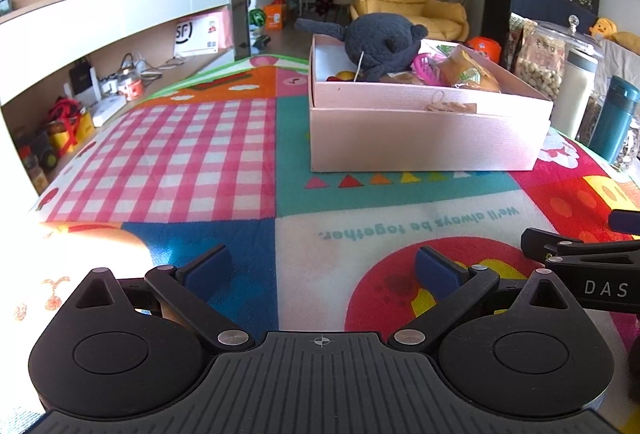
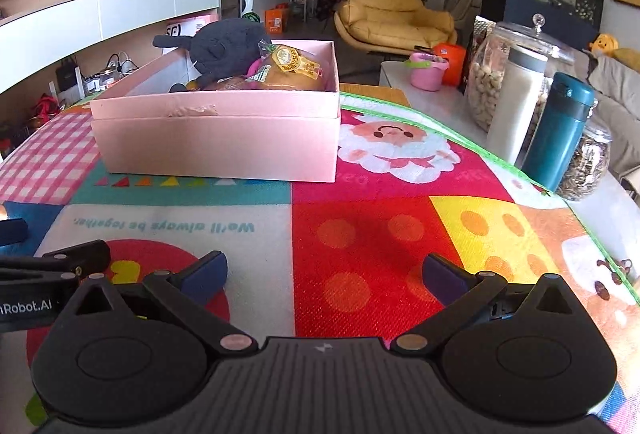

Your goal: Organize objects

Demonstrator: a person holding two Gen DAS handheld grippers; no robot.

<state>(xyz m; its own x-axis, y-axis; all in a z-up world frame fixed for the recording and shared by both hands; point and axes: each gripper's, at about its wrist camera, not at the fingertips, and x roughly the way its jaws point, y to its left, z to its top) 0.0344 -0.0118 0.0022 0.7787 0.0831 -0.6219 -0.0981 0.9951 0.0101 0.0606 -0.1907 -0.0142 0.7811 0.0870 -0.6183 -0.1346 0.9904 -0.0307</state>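
The pink box (image 1: 424, 130) sits on the bright play mat (image 1: 208, 146), ahead of both my grippers and well apart from them. It looks like a tray nested in its own lid, with a seam running round the wall partway up. Packed inside is a dark blue plush toy (image 1: 380, 42), its back above the rim, and beside it a wrapped bread loaf (image 2: 288, 72) with a yellow label, plus something bright pink (image 1: 426, 64) wedged between the two (I cannot tell what it is). A small tag on twine (image 1: 450, 104) hangs on the box wall facing my left camera.

My left gripper (image 1: 322, 268) hovers low over the mat with its blue-padded fingers spread wide and nothing between them. My right gripper (image 2: 324, 272) is just beside it, equally wide and equally empty; each shows at the edge of the other's view.

Off the mat's green edge, to the right of the box, stand a teal flask (image 2: 560, 130), a white bottle (image 2: 518, 102), a lidded clear jar of nuts (image 2: 486, 86) and a smaller jar of seeds (image 2: 586, 164). Further back is a pink cup (image 2: 426, 72) and a yellow armchair (image 2: 392, 6).
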